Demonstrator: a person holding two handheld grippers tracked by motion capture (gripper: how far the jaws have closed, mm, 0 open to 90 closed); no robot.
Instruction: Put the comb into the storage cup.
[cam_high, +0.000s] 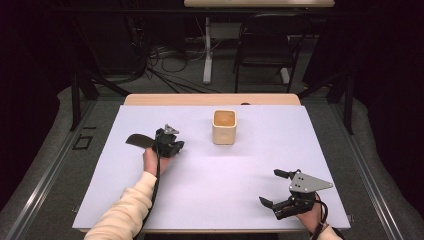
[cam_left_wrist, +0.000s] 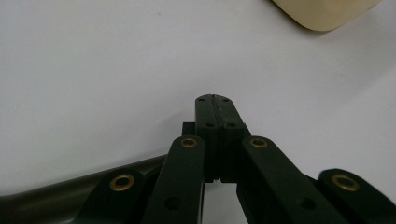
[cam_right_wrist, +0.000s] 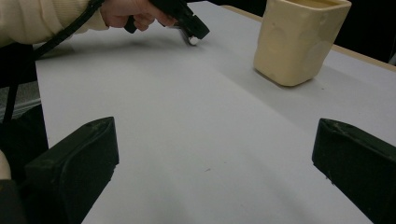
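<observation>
Over on the left of the high view, the left gripper (cam_high: 169, 141) is out on the white table surface (cam_high: 215, 185), held by a hand (cam_high: 150, 160) coming out of a cream sleeve (cam_high: 125, 210). A dark, flat, curved object (cam_high: 136, 140) sticks out to its left, touching the gripper's near end. In the left gripper view that same dark piece (cam_left_wrist: 56, 191) runs in from the lower left under the linkage, and the two jaws are pressed flat together with just a thin seam between them (whether they actually pinch the dark piece cannot be told, since its end is hidden behind the arms).

Moving to the middle: a cream square-sided cup (cam_high: 224, 126) stands upright on the far half of the surface, well apart from both grippers, its inside looking amber from above. It shows at the top right corner in the left gripper view (cam_left_wrist: 327, 11), and upright at the upper right in the right gripper view (cam_right_wrist: 299, 39).

And on the right, near the front edge, the right gripper (cam_high: 276, 187) with its grey three-cornered plate (cam_high: 309, 183) has its jaws spread wide, nothing between them but bare surface.
</observation>
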